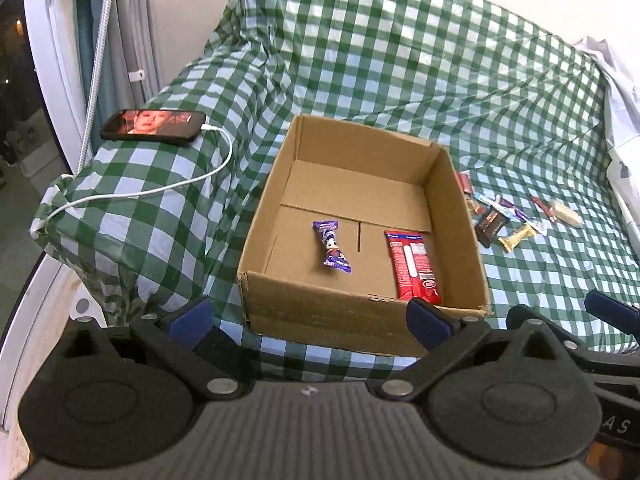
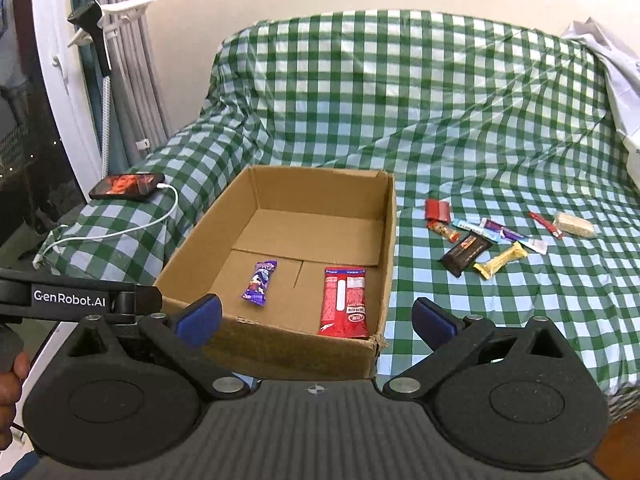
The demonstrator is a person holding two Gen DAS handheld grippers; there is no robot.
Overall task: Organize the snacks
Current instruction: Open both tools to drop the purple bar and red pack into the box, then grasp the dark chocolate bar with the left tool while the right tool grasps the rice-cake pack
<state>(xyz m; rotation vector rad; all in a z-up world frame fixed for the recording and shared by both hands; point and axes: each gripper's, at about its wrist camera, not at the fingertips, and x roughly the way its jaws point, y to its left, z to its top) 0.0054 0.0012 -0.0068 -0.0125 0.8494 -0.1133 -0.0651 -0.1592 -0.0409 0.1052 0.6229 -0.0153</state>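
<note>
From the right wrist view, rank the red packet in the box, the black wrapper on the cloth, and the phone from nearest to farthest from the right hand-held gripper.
From the right hand-held gripper:
1. Red packet, inside the cardboard box, just ahead.
2. Black wrapper, on the checked cloth right of the box.
3. Phone, far left, on the covered armrest, plugged into a white cable.
</note>
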